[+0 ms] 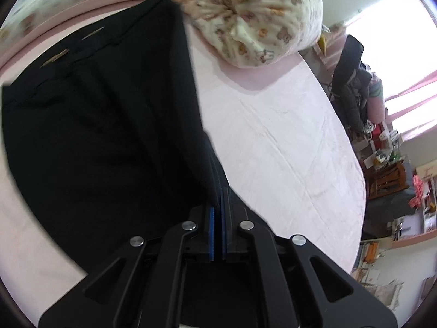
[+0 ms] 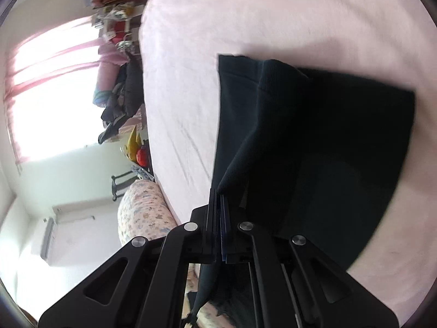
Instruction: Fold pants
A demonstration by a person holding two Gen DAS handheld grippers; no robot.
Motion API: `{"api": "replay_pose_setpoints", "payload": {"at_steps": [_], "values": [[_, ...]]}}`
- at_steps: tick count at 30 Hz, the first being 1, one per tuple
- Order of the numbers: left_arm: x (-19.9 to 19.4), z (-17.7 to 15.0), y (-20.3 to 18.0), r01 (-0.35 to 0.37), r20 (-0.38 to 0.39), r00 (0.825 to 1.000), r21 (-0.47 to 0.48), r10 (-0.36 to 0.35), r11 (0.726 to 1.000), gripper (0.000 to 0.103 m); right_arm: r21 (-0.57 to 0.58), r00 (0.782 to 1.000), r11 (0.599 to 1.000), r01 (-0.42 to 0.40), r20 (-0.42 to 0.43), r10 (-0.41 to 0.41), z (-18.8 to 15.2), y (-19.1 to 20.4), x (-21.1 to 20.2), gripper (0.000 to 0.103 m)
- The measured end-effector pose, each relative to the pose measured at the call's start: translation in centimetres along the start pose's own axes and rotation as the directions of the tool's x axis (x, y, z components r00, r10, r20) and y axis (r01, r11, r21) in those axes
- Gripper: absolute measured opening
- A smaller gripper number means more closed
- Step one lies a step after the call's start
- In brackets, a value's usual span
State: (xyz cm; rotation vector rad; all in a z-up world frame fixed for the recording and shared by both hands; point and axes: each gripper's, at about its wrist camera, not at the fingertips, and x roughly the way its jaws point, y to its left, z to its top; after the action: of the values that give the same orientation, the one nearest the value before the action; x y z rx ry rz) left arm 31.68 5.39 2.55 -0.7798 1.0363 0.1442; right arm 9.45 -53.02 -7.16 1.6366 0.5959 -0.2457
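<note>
Dark navy pants [image 1: 103,125] lie on a pink bed sheet [image 1: 286,142]. In the left wrist view my left gripper [image 1: 218,199] is shut on a ribbed edge of the pants, and the cloth rises from the bed to its blue pads. In the right wrist view my right gripper [image 2: 220,199] is shut on another edge of the pants [image 2: 314,142], whose fabric is lifted into a fold over the layer lying flat. The hem end [image 2: 240,65] lies farther away on the sheet [image 2: 245,13].
A bear-print quilt [image 1: 251,13] is bundled at the head of the bed, just past the pants; the same quilt [image 2: 142,210] shows in the right wrist view. Beyond the bed's edge stand cluttered shelves [image 1: 387,158], a chair piled with clothes [image 1: 352,82] and a bright window [image 2: 49,90].
</note>
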Motion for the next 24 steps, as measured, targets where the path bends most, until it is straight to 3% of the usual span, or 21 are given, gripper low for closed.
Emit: {"api": "replay_pose_setpoints", "payload": {"at_steps": [3, 6, 9, 12, 14, 19, 24], "values": [[-1.9, -3.2, 1.9, -0.02, -0.004, 1.0, -0.028, 0.02, 0.999, 0.003, -0.065, 0.997, 0.995, 0.072, 0.01, -0.072, -0.1, -0.6, -1.4, 0.002], [-2.4, -5.8, 4.2, -0.07, -0.019, 0.997, -0.07, 0.069, 0.995, 0.003, -0.039, 0.99, 0.99, 0.138, 0.012, -0.137, -0.6, -2.9, -2.4, 0.002], [-1.7, -8.1, 6.5, -0.138, -0.06, 0.99, -0.131, 0.131, 0.982, 0.003, 0.005, 0.985, 0.986, 0.169, 0.014, -0.169, -0.9, -4.8, -3.2, 0.002], [-1.6, -9.3, 7.5, -0.168, -0.078, 0.984, -0.134, 0.158, 0.977, 0.003, 0.015, 0.985, 0.986, 0.168, 0.02, -0.169, -1.2, -5.1, -3.5, 0.002], [-1.2, -9.3, 7.7, -0.185, -0.082, 0.981, -0.117, 0.176, 0.976, 0.003, 0.009, 0.985, 0.985, 0.173, 0.019, -0.173, -1.4, -5.2, -3.5, 0.002], [0.8, -9.0, 10.5, -0.214, -0.137, 0.973, -0.213, 0.188, 0.953, 0.004, 0.03, 0.98, 0.98, 0.198, 0.012, -0.198, -1.4, -5.3, -2.8, 0.002], [0.8, -9.1, 10.9, -0.224, -0.124, 0.972, -0.229, 0.2, 0.947, 0.005, 0.068, 0.979, 0.976, 0.205, -0.022, -0.204, -2.2, -5.8, -2.7, 0.002]]}}
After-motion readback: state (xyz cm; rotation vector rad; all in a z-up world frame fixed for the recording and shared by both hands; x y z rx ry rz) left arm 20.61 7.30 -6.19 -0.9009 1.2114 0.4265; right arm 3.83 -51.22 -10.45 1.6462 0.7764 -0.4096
